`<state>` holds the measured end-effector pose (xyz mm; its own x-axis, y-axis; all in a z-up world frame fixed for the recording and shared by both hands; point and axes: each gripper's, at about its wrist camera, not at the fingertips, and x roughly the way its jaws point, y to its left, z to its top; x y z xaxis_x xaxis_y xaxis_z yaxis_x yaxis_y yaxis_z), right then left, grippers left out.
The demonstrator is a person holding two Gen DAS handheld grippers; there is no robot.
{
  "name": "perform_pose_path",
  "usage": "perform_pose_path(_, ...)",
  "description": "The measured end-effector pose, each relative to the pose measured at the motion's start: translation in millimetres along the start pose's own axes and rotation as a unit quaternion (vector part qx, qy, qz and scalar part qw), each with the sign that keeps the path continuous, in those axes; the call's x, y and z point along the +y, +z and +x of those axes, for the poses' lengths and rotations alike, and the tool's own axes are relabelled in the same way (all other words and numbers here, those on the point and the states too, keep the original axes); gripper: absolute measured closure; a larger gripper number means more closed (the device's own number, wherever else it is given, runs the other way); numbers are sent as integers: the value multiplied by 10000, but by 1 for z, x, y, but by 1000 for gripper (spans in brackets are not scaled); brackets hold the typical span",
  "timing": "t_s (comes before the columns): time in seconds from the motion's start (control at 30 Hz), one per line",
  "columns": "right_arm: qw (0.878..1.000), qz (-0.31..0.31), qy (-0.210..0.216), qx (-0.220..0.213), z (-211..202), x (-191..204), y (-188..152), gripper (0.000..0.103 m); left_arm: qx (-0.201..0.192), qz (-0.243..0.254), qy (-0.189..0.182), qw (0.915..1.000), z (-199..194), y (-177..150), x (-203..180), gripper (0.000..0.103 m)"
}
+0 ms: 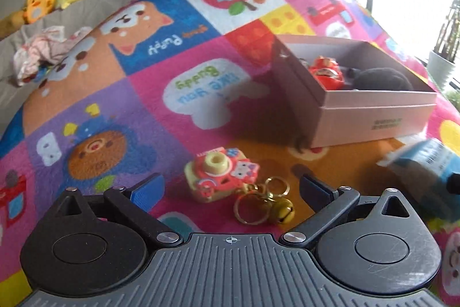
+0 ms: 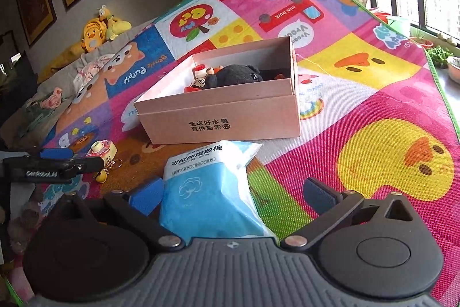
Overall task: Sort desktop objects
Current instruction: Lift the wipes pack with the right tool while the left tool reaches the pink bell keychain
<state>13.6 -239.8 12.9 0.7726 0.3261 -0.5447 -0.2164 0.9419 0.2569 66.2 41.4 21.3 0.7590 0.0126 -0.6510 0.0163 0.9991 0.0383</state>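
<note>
Toy camera (image 1: pixel 221 173), bell keyring (image 1: pixel 270 202), pink box (image 1: pixel 356 94)

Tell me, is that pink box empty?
No. The box holds a black plush and small red figures.

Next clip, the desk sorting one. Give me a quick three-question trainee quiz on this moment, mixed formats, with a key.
1. True or false: the pink box already holds a black plush.
2. What lies between the open left tongs? A) toy camera keychain B) spoon C) cup
3. Fill in: the right tongs straddle a blue ____ pack.

Key: 1 true; 2 A; 3 cotton.
</note>
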Motion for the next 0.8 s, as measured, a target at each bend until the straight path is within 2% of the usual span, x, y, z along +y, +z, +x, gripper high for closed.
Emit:
perform_pose_path(0.07,10000,-9,-7,-1,0,0,0,0,103,-127,96,9998,10,4,4,0)
perform_pose_path(0.23,10000,21,2,17,1,-1,0,0,240,-151,12,9996,25,7,5,1)
perform_pose_path(0.27,10000,21,2,17,1,-1,0,0,242,-141,11,9996,26,7,4,2)
perform_pose_path(0.37,10000,31,8,21,1,-1,0,0,246,-137,-66,9996,29,7,-1,16)
perform_pose_path(0.43,10000,41,18,28,1,-1,-1,0,190,-97,-270,9994,27,5,-4,18)
perform_pose_path(0.53,10000,46,22,29,1,-1,-1,0,72,236,-784,9966,20,0,-17,17)
perform_pose_path(0.63,10000,46,20,28,1,-1,-1,0,-30,724,-1201,9901,12,-10,-38,16)
perform_pose_path(0.7,10000,47,15,23,1,-1,-1,0,-53,947,-1229,9879,7,-16,-50,15)
perform_pose_path(0.8,10000,50,14,18,1,-1,-1,0,-71,1068,-1063,9885,2,-23,-58,14)
